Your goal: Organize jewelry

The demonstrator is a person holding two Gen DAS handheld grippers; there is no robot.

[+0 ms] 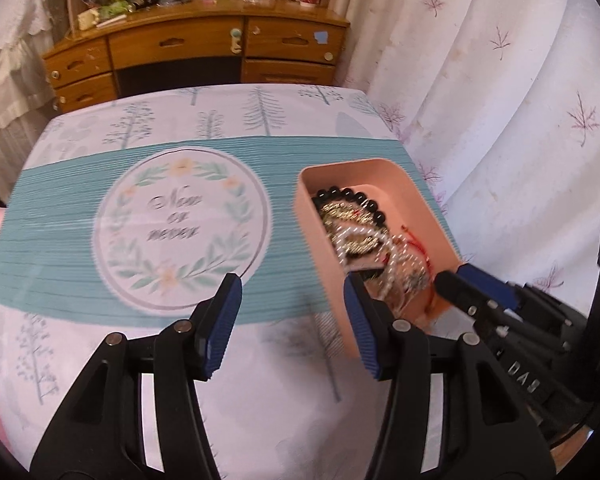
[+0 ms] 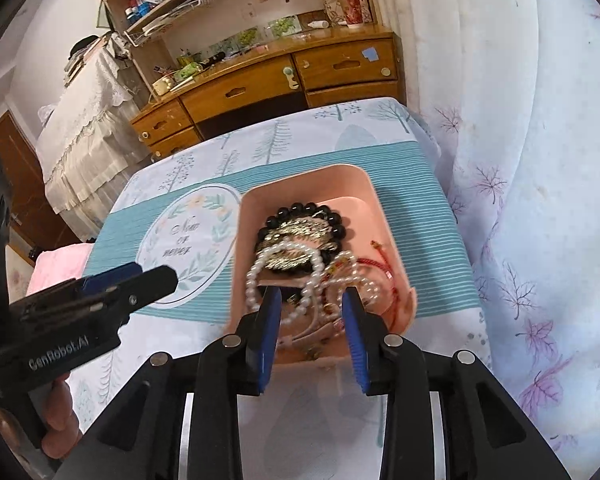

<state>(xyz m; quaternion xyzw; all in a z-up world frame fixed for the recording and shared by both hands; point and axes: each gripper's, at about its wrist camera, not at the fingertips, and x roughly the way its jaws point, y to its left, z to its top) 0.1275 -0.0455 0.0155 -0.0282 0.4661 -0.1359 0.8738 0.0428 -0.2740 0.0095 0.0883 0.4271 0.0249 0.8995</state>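
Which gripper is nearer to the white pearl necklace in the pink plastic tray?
Right. The right gripper has its open fingers over the white pearl necklace inside the pink plastic tray; the left gripper is open beside the tray, over the tablecloth.

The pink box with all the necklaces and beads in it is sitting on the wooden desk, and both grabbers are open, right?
Not quite. The pink box sits on the table with the tree-print cloth, not on the wooden desk behind it; the right wrist view shows this. The rest holds: jewelry fills the box, and the left hand-held gripper and right hand-held gripper are both open.
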